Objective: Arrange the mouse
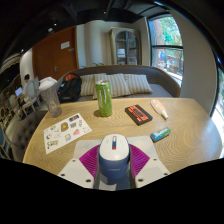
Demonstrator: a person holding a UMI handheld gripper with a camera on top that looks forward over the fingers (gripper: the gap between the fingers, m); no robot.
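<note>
— Where's the mouse (114,157)?
— Gripped between both fingers (87,161), low over the worktop (190,130).
— And ahead?
— A green can (103,98), and a sticker sheet (65,131) nearer the fingers beside it.

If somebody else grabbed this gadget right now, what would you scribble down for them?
Gripper: the white and grey computer mouse sits between its pink-padded fingers; whether they press on it, I cannot tell.
Mouse: at the near edge of the round wooden table.
Also on the table: green can, sticker sheet, red and black flat box.
Done: mouse reached.
Left: put it in its place.
</note>
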